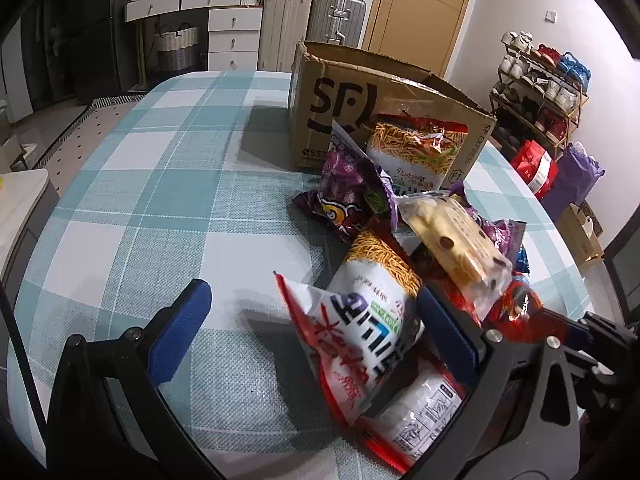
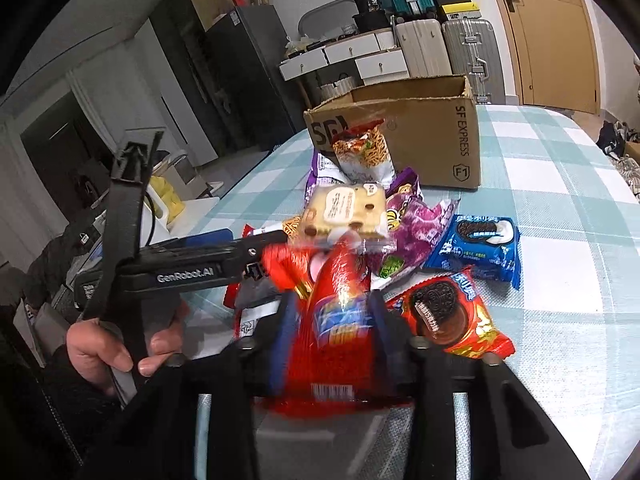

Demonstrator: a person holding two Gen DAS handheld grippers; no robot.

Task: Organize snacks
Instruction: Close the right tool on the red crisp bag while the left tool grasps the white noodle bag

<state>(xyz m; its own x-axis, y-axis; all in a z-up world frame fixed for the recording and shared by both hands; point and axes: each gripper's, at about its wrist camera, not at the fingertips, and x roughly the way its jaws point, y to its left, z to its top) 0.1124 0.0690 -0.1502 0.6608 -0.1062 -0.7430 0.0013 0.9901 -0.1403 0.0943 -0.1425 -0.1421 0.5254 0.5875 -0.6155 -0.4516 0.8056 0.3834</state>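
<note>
Glossy crinkled plastic snack packets (image 1: 360, 320) lie on a matt woven checked tablecloth (image 1: 160, 200) beside a rough cardboard box (image 1: 340, 96).

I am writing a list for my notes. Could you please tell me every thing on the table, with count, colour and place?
cardboard box: 1, brown, open, far end of the table
noodle snack bags: 2, white and red, one against the box, one nearer
purple bags: at least 1, purple, middle of the pile
cracker pack: 1, clear, pale, on top
cookie packs: 2, blue and red, right side
tablecloth: 1, blue-white check
red packet: 1, between the right gripper's fingers
left gripper: open
right gripper: shut
</note>
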